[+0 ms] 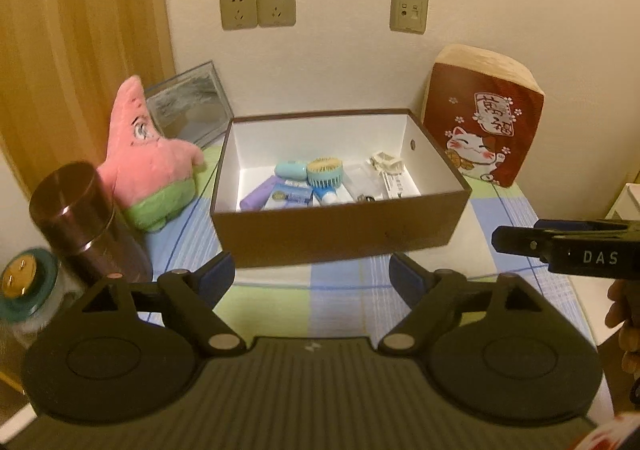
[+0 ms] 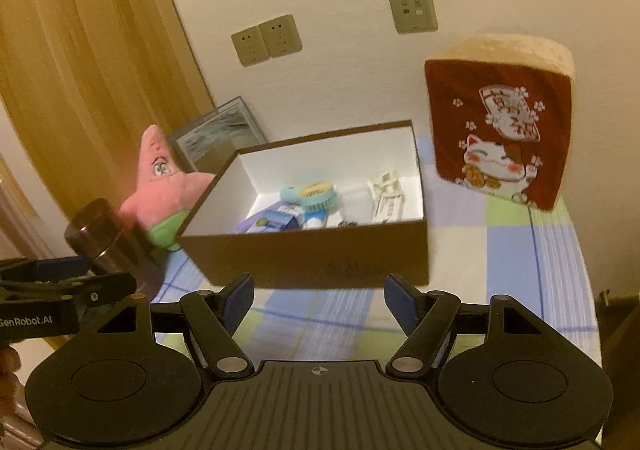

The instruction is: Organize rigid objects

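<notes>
A brown cardboard box [image 1: 340,234] [image 2: 304,258] with a white inside stands on the checked tablecloth. Several small items lie in it: a teal round brush [image 1: 323,172] [image 2: 316,194], a purple tube [image 1: 260,196], blue-and-white packets [image 1: 290,197] [image 2: 276,220] and a white clip-like piece [image 1: 386,162] [image 2: 386,182]. My left gripper [image 1: 312,276] is open and empty, just short of the box's front wall. My right gripper [image 2: 318,296] is likewise open and empty in front of the box. Each gripper shows at the edge of the other's view.
A pink star plush [image 1: 148,166] [image 2: 168,186] and a dark cylindrical can [image 1: 80,218] [image 2: 104,238] stand left of the box. A red lucky-cat cushion [image 1: 484,122] [image 2: 500,130] stands at the right. A framed picture [image 1: 188,106] leans on the wall. A teal-lidded jar [image 1: 24,286] sits at far left.
</notes>
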`<state>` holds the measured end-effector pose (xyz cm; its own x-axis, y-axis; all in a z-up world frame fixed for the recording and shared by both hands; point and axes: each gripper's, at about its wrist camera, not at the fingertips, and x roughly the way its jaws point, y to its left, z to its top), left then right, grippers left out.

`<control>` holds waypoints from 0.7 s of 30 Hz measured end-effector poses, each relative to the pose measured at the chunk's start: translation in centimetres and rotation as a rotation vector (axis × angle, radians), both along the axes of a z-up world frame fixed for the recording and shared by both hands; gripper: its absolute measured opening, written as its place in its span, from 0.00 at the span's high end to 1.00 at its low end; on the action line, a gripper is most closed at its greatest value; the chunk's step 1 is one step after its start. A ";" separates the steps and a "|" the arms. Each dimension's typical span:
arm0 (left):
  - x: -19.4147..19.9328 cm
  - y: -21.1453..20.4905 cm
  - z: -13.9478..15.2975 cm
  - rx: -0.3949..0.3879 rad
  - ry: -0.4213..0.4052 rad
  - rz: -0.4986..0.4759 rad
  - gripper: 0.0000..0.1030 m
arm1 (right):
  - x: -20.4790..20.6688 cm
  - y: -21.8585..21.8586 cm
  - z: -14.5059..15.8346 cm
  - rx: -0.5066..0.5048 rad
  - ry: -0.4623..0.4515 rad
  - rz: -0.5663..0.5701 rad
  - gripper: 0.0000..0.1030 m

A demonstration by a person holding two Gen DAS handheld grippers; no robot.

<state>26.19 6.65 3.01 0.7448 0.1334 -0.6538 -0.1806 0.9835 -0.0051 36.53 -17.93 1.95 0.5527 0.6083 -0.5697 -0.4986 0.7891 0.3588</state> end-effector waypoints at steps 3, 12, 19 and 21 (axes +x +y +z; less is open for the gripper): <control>-1.5 0.2 0.1 -0.007 0.002 0.009 0.20 | -1.5 -0.1 0.1 0.008 0.016 -0.003 0.30; -6.3 0.6 0.4 -0.009 0.018 -0.024 0.20 | -7.7 0.3 0.8 -0.010 0.045 -0.050 0.30; -10.6 1.2 0.0 -0.018 0.035 -0.075 0.20 | -13.3 0.6 0.9 -0.040 0.065 -0.094 0.30; -11.9 1.3 -0.2 -0.022 0.040 -0.082 0.20 | -14.8 0.8 0.9 -0.052 0.075 -0.101 0.30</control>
<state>14.25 7.99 2.82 0.7260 0.0581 -0.6853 -0.0996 0.9948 -0.0211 21.69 -17.16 2.83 0.5642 0.5208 -0.6407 -0.3894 0.8521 0.3498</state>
